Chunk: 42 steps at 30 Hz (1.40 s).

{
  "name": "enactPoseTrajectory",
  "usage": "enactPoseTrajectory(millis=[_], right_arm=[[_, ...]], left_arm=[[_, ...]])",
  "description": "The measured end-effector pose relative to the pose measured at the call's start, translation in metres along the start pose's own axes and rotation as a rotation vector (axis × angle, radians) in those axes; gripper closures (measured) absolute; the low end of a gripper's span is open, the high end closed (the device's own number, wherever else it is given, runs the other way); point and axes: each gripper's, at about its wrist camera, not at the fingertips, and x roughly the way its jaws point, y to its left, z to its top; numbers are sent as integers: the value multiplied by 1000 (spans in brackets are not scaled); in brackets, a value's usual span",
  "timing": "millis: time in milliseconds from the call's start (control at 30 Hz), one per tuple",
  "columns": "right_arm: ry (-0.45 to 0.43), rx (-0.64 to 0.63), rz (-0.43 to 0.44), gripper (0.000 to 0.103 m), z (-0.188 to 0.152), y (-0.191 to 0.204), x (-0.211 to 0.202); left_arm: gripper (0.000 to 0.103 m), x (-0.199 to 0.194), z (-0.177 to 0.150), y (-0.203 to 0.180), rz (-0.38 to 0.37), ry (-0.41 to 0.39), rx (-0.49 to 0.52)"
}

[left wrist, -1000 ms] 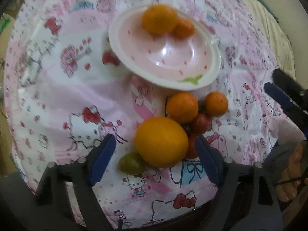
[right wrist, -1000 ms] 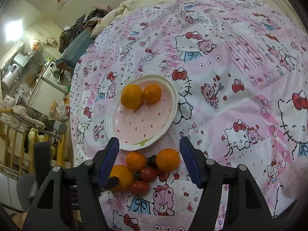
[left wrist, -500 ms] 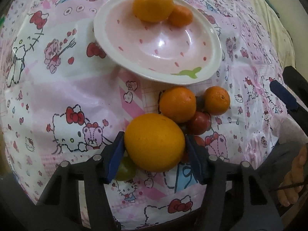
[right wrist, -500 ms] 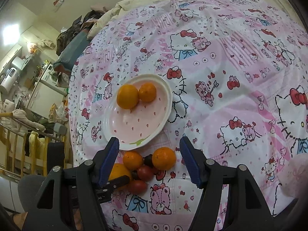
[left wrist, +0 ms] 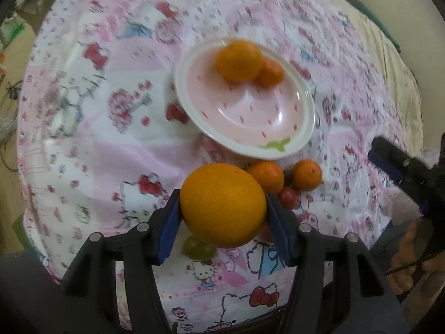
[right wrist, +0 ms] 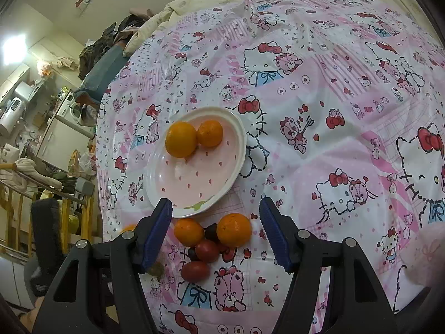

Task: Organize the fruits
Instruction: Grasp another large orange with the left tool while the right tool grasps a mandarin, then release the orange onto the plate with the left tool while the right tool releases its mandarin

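My left gripper (left wrist: 222, 208) is shut on a large orange (left wrist: 222, 204) and holds it above the bedspread, short of the pink plate (left wrist: 278, 150). The plate holds an orange (left wrist: 239, 61) and a small mandarin (left wrist: 270, 73); it also shows in the right wrist view (right wrist: 155, 172). Two mandarins (right wrist: 189, 232) (right wrist: 234, 229), red tomatoes (right wrist: 207, 250) and a dark fruit lie in a cluster in front of the plate. A green fruit (left wrist: 198, 248) lies under the held orange. My right gripper (right wrist: 215, 232) is open and empty, above the cluster.
The fruit lies on a pink Hello Kitty bedspread (right wrist: 333, 111). A cream blanket (right wrist: 194, 2) and piled clothes lie at its far edge. A cluttered room with wooden rails (right wrist: 16, 194) is to the left.
My left gripper closed on the large orange and lifted it off the bedspread. The right gripper stayed open above the cluster.
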Motion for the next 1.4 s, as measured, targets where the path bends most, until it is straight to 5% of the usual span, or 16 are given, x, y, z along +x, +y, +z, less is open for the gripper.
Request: enactPoseTrajectory(millis=[300,533,700,867,1400], right_arm=[[76,81,25,35,-3,-14,21],[232,112,-16,38,-10,-17,66],[315,104,-57,53,-18,-19,90],[311,67,-84,60,-20,-17,91],[187,74,-56,61,-12,-23,48]], left_arm=[[49,-46,9,25,66,-185,-88],[49,-51,12,24,45,-195,-93],[49,-45,11,18,45,-177,-65],[49,-41,10,15,54,-168,-58],[49,-35,7,15,90,-206,-21]])
